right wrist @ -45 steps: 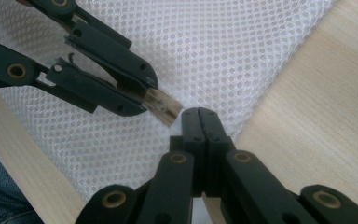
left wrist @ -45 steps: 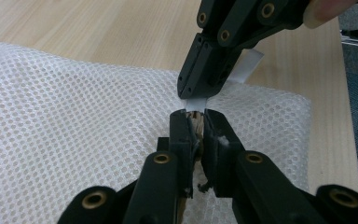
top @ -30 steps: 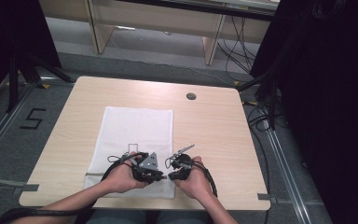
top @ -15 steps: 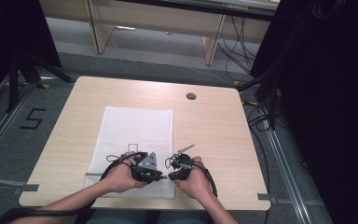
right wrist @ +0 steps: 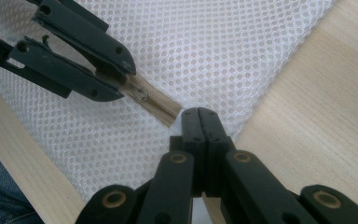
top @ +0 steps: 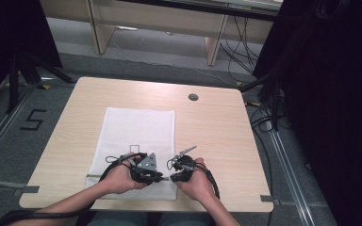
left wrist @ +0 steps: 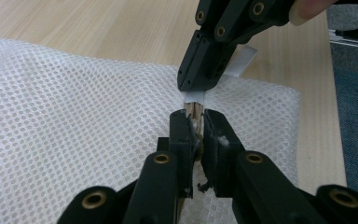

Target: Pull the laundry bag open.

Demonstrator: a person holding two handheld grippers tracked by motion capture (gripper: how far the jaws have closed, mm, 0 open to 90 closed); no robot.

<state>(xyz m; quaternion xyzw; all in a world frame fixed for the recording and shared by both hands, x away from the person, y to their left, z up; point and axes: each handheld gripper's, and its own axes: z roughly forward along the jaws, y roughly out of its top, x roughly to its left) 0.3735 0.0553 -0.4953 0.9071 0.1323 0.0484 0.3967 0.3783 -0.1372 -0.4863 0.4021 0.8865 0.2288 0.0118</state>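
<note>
Right gripper view: left gripper point(right wrist: 121, 79) clamps the beige zipper point(right wrist: 156, 105) of the white mesh bag point(right wrist: 223, 51); right gripper point(right wrist: 200, 116), jaws shut on the end tab, faces it along the zipper's axis.

A single mark can be read: a large dark digit "5" point(top: 33, 120) on the grey floor point(top: 9, 141), just off the left edge of the bench point(top: 217, 122) in the high view. It is drawn in straight angular strokes and lies near the bench's left side, about halfway along it. The white mesh bag point(top: 139, 129) on the bench carries a small white tag point(left wrist: 238, 63) at its edge, seen in the left gripper view, but the tag's face is blank or too blurred to read. No brand, label or lettering can be made out on the bench itself or on the black tools.
</note>
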